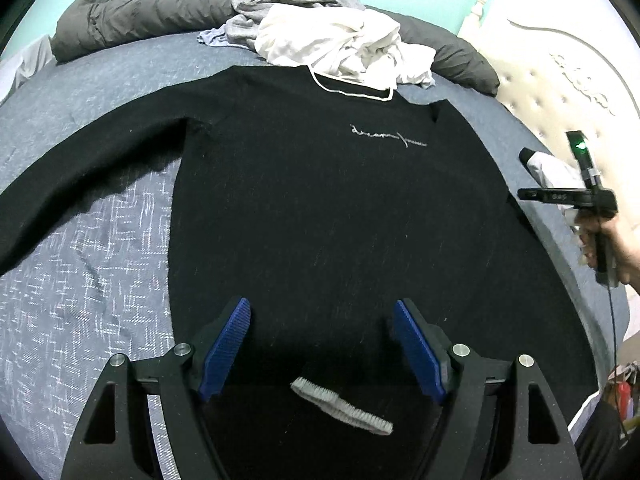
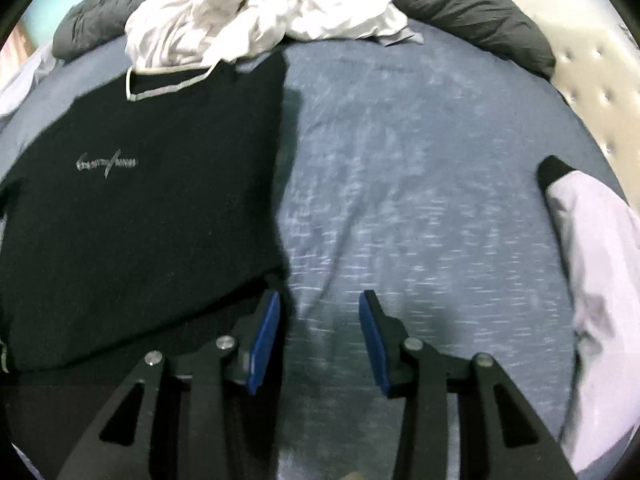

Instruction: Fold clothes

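Item one: we find a black sweater (image 1: pixel 320 208) lying flat, front up, on the bed (image 1: pixel 92 280), which is covered in a blue-grey flecked sheet. It carries a pale script logo (image 1: pixel 388 136) on the chest and a white-edged neckline (image 1: pixel 352 90). In the left wrist view one sleeve (image 1: pixel 80 160) stretches out to the left across the sheet; in the right wrist view the sweater's right side ends in a straight edge, with bare sheet beside it.

Item two: a grey ribbed strip (image 1: pixel 340 404) lies on the black fabric at the lower edge.

Item three: we note a heap of white clothes (image 1: pixel 344 44) just beyond the neckline, touching it, with grey clothes (image 1: pixel 288 0) behind and a dark grey duvet (image 1: pixel 136 12) rolled along the far side of the bed.

Item four: a pale lilac garment (image 2: pixel 596 264) with a black cuff lies at the right edge of the bed, near the cream tufted headboard (image 1: pixel 560 92).

Item five: the left gripper (image 1: pixel 322 344) hovers over the sweater's lower part, its blue pads spread wide with nothing between them.

Item six: the right gripper (image 2: pixel 318 340) hangs over bare sheet just beside the sweater's straight edge, its jaws partly apart and closing, with nothing between them. In the left wrist view a hand (image 1: pixel 612 248) holds it at the bed's right side.

We see no containers.
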{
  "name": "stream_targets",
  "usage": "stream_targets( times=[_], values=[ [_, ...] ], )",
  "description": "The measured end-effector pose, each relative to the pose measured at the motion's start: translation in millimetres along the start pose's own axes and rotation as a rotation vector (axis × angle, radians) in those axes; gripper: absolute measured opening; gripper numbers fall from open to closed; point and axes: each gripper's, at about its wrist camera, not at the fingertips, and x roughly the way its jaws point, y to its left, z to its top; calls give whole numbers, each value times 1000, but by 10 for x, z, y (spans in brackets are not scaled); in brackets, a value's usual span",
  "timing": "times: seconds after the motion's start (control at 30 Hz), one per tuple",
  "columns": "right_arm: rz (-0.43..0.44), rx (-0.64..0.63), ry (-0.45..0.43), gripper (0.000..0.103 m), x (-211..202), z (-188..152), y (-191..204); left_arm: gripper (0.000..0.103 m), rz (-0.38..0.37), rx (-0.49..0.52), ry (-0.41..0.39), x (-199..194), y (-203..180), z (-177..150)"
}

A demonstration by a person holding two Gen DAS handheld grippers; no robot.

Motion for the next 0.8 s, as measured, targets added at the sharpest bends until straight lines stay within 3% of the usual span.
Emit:
stream_targets(
  times=[0.17, 0.3, 0.47, 0.7, 0.73, 0.77, 0.8],
  values=[
    [79, 97, -70, 43, -149, 358, -44, 78, 10, 24, -30, -22, -58, 55],
    [141, 109, -55, 46, 41, 748, 77, 78, 31, 18, -17, 58, -12, 45],
    [157, 172, -62, 46, 302, 1156, 75, 78, 37, 15, -7, 117, 12, 48],
    [176, 228, -53, 46, 659, 1449, 46, 78, 40, 10, -9, 100, 88, 69],
    [181, 233, -49, 43, 712, 1473, 46, 78, 40, 7, -10, 97, 104, 72],
    [189, 235, -41, 30, 766, 1489, 47, 78, 41, 4, -8, 101, 122, 71],
    [187, 227, -33, 22, 812, 1496, 60, 78, 42, 0, -3, 106, 135, 70]
  ],
)
